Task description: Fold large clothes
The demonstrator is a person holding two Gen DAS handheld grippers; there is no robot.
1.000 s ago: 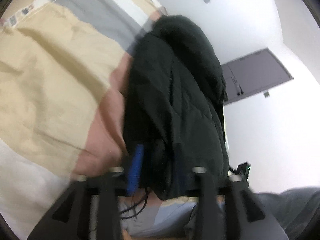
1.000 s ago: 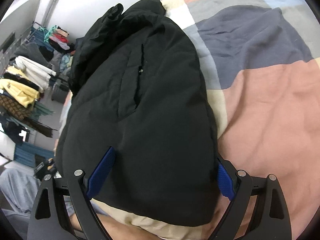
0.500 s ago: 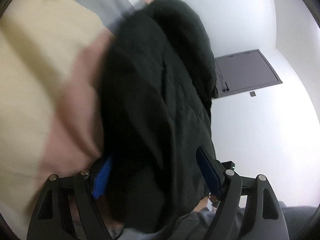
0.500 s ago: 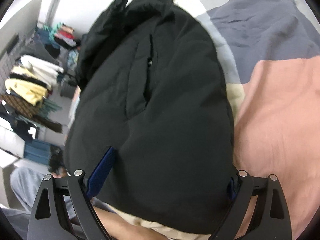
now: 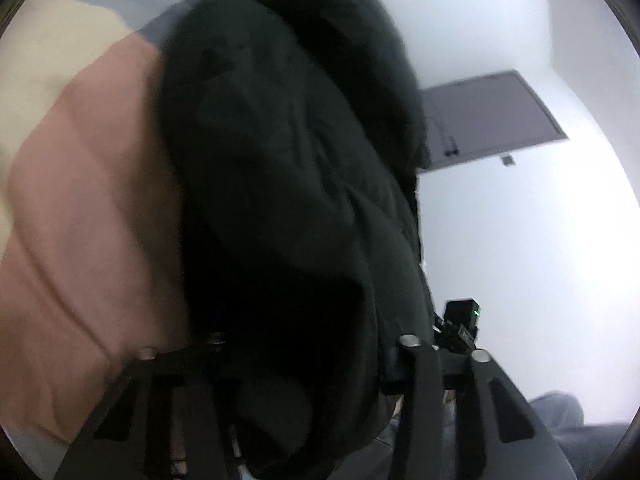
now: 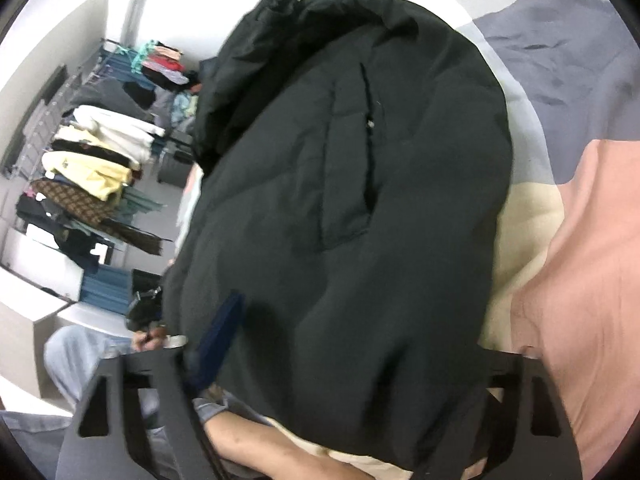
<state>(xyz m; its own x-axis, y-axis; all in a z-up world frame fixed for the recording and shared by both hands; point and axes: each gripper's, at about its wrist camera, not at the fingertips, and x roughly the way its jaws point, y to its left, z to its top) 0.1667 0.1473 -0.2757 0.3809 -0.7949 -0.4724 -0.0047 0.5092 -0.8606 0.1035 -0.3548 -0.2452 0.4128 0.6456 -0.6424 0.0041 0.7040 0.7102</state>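
Black padded jacket (image 6: pixel 344 208) bundled on a patchwork bed cover (image 6: pixel 592 264).
Both the left gripper (image 5: pixel 304 364) and right gripper (image 6: pixel 352 344) stand spread wide, the jacket's hem between their fingers.

Black padded jacket (image 5: pixel 280 184): now fills more of the left wrist view than a second ago, its hem bulging over and between the left gripper (image 5: pixel 316 360) fingers, hiding the blue pads seen earlier; patchwork bedspread (image 5: pixel 88 216): less of it shows, the pink patch now dominant; right gripper (image 6: pixel 352 344): closer under the jacket (image 6: pixel 344 208), right blue pad now covered, left pad (image 6: pixel 218 332) partly buried in fabric.
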